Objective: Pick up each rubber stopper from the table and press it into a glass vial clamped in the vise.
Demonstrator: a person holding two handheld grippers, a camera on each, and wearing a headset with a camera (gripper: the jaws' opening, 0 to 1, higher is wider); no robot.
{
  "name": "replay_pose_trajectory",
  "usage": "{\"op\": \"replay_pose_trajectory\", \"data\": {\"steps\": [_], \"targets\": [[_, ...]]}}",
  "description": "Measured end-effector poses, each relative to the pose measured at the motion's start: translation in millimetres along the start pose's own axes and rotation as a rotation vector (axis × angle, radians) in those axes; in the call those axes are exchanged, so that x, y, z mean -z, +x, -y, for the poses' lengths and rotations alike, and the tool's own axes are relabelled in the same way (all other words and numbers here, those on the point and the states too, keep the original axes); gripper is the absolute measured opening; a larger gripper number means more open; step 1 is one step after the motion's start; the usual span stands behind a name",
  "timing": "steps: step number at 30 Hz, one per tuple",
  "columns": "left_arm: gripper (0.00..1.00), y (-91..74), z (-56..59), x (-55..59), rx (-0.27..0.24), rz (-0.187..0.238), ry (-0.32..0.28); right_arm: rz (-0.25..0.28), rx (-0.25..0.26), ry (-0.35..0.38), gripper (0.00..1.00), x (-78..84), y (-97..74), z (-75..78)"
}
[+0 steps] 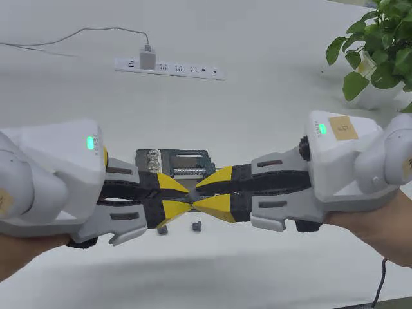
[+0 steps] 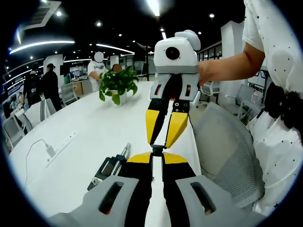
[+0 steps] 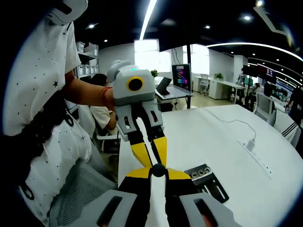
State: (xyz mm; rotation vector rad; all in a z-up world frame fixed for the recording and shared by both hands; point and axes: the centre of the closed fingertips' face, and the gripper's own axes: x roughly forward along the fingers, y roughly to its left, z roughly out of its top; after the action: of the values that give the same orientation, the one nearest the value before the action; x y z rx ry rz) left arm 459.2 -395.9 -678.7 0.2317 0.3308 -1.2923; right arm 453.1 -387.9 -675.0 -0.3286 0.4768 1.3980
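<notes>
Here two grippers meet tip to tip above the white surface (image 1: 270, 96), just in front of the single vise (image 1: 183, 161) in the head view. The left gripper (image 1: 187, 204) comes in from the left and the right gripper (image 1: 196, 204) from the right, so their four yellow-and-black jaws form an X.

One dark, round rubber stopper (image 3: 158, 170) sits at the meeting point. In the right gripper view the right gripper's jaws are closed on it, with a yellow tip on either side. The left gripper's jaws are drawn together to a narrow point with their tips against that same stopper. Whether they also pinch it cannot be told.

Two more stoppers lie loose on the surface below the jaws: the left loose stopper (image 1: 162, 230) and the right loose stopper (image 1: 196, 225). They lie near each other but apart.

The vise lies flat, and its screw shows between its blocks. Small glass vials (image 1: 153, 159) are clamped at its left end, too small to count surely.

Farther back lies one white power strip (image 1: 187, 69) with one white charger (image 1: 148, 60) plugged in, its cable trailing off to the left. One potted plant (image 1: 380, 38) stands at the far right corner.
</notes>
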Motion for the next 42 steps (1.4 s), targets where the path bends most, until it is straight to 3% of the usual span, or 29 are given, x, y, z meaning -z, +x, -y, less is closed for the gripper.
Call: {"op": "replay_pose_trajectory", "data": {"steps": [13, 20, 32, 42], "targets": [[0.04, -4.4, -2.7, -0.7, -0.021, 0.021, -0.001, -0.007, -0.009, 0.001, 0.06, -4.3, 2.6, 0.3], [0.13, -12.8, -9.2, 3.7, -0.053, 0.024, -0.02, -0.011, -0.02, -0.003, 0.06, -9.2, 6.4, 0.0], [0.28, -35.2, -25.1, 22.8, -0.141, 0.017, -0.063, -0.015, -0.025, -0.002, 0.06, -20.3, 11.6, 11.0], [0.43, -53.4, -38.1, 40.2, -0.213, 0.008, -0.097, -0.056, -0.014, -0.009, 0.06, -24.0, 19.9, 30.1]]}}
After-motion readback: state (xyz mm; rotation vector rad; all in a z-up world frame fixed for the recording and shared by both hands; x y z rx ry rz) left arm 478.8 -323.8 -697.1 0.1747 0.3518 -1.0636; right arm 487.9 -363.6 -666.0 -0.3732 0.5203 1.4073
